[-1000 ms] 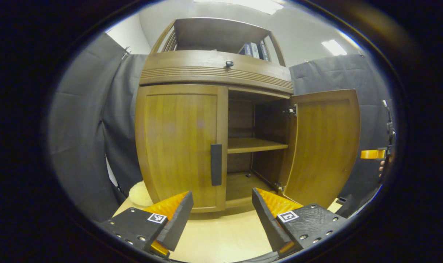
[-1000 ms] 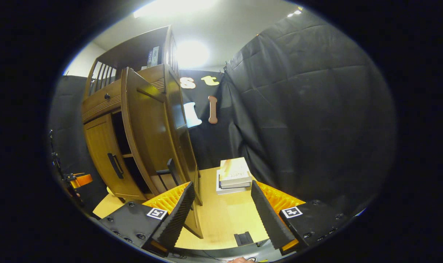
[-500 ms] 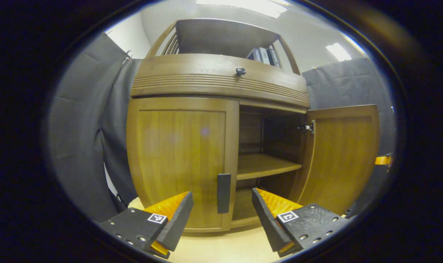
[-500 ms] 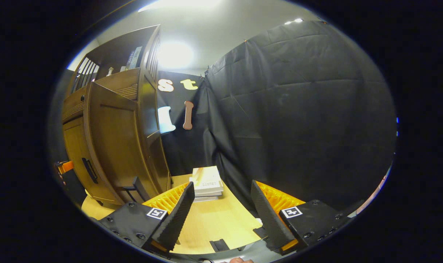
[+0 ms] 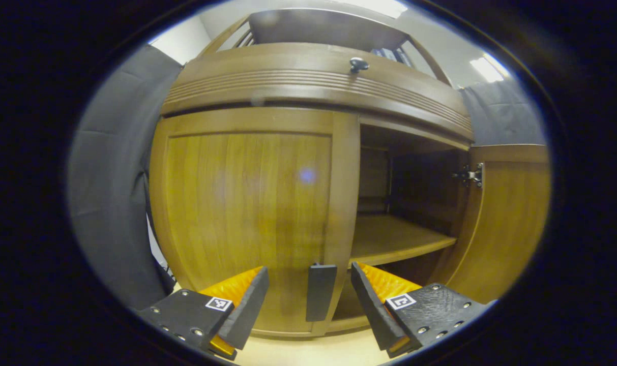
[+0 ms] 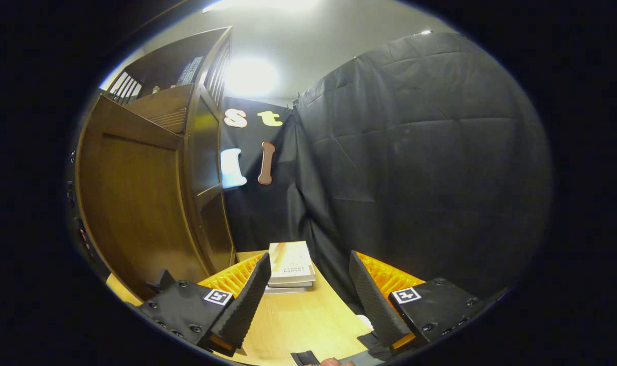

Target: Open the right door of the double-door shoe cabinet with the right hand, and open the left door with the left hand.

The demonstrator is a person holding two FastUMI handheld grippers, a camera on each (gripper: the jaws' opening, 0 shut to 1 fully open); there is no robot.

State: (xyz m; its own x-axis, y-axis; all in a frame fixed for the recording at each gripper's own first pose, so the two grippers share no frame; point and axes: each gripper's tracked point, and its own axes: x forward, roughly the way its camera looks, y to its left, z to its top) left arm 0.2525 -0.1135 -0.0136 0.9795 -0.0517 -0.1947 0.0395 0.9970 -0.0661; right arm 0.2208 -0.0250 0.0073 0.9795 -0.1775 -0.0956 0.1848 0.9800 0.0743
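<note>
The wooden shoe cabinet fills the left gripper view. Its left door (image 5: 247, 213) is closed, with a dark upright handle (image 5: 320, 292) at its right edge. My left gripper (image 5: 308, 300) is open, and the handle stands between its fingers without touching them. The right door (image 5: 511, 218) stands swung wide, baring the inner shelf (image 5: 394, 239). In the right gripper view the right door (image 6: 130, 203) shows its outer face at the left, with its handle (image 6: 162, 279) low down. My right gripper (image 6: 305, 297) is open and holds nothing, pointing past the door at the black cloth.
A drawer with a dark knob (image 5: 359, 64) runs above the doors, and an open shelf with books sits over that. A stack of books (image 6: 289, 262) lies on the pale wooden floor (image 6: 298, 320) right of the cabinet. Black cloth (image 6: 415, 168) hangs close behind.
My left gripper has moved in on the left door until its handle sits between the fingers. My right gripper has swung away to the right of the open right door.
</note>
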